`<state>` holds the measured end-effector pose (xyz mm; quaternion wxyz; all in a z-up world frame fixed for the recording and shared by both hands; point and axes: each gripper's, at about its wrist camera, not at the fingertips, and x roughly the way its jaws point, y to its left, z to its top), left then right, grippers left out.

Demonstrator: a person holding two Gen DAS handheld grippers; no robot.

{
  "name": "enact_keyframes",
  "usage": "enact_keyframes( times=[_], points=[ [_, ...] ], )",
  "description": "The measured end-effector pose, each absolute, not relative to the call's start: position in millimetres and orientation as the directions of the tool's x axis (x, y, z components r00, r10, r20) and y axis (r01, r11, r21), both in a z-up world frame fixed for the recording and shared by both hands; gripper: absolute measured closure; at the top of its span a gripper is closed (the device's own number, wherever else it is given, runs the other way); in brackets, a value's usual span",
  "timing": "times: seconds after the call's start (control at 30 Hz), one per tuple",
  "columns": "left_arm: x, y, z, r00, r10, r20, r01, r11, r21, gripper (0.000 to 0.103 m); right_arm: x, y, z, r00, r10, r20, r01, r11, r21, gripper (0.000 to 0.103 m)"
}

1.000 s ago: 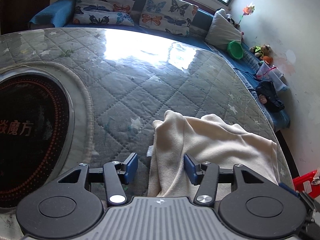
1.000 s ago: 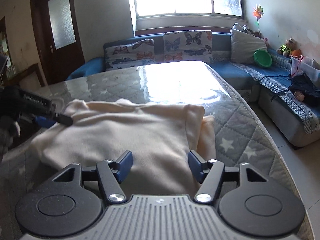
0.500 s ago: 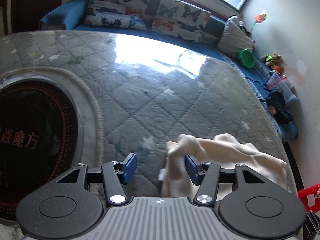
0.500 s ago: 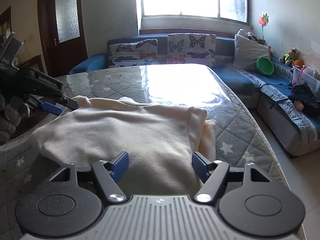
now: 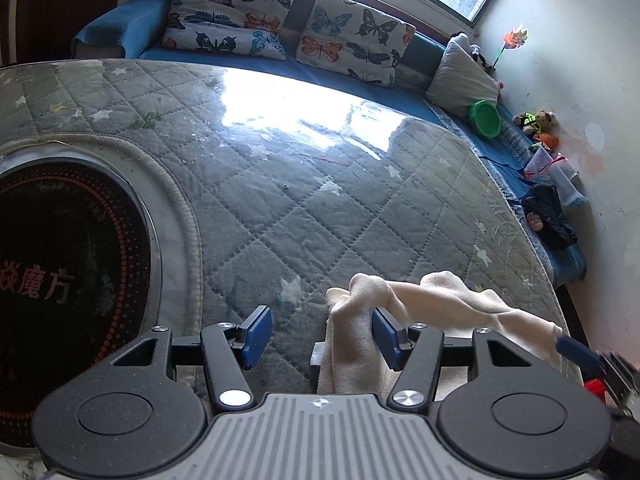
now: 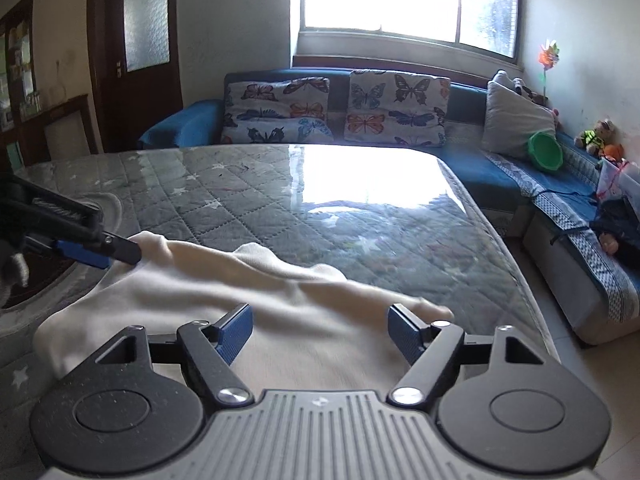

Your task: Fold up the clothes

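Note:
A cream garment (image 5: 444,306) lies bunched near the front right edge of the quilted grey table top (image 5: 320,184). My left gripper (image 5: 320,336) is open; the garment's left end rises beside its right pad and fills only part of the gap. In the right wrist view the garment (image 6: 280,292) spreads under my right gripper (image 6: 320,332), whose jaws are opening wide and do not press on the cloth. The left gripper (image 6: 100,250) reaches in from the left, its tip at the garment's far left corner. The right gripper's blue pad (image 5: 576,354) shows at the garment's right end.
A round black hob plate (image 5: 60,260) with red characters is set into the table at the left. A blue corner sofa (image 6: 500,184) with butterfly cushions (image 5: 352,48), a green bowl (image 5: 486,120) and toys runs behind and to the right. The table edge (image 6: 516,276) drops off on the right.
The garment has gone from a flat spread to a low bunched ridge drawn toward the near edge. The right gripper has shifted sideways and its jaws stand wider. The left gripper has hardly moved.

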<state>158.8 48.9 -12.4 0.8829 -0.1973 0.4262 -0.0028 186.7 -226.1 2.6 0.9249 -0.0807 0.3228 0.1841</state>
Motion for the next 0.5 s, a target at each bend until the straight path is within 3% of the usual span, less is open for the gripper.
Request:
enact_keyframes(
  times=[0.2,0.5],
  points=[
    [158.0,51.1,-12.8,0.638,-0.189,-0.747,-0.151,0.92,-0.361,0.042,205.6,-207.1,-13.3,0.698,0.267,-0.665,-0.416,0.906,-0.073,0.026],
    [153.1,56.4,-16.6,0.632,-0.209,-0.747,-0.154,0.91,-0.385,0.04,220.7,-195.0,-11.1,0.716,0.251,-0.652,-0.405,0.909,-0.095,0.024]
  ],
)
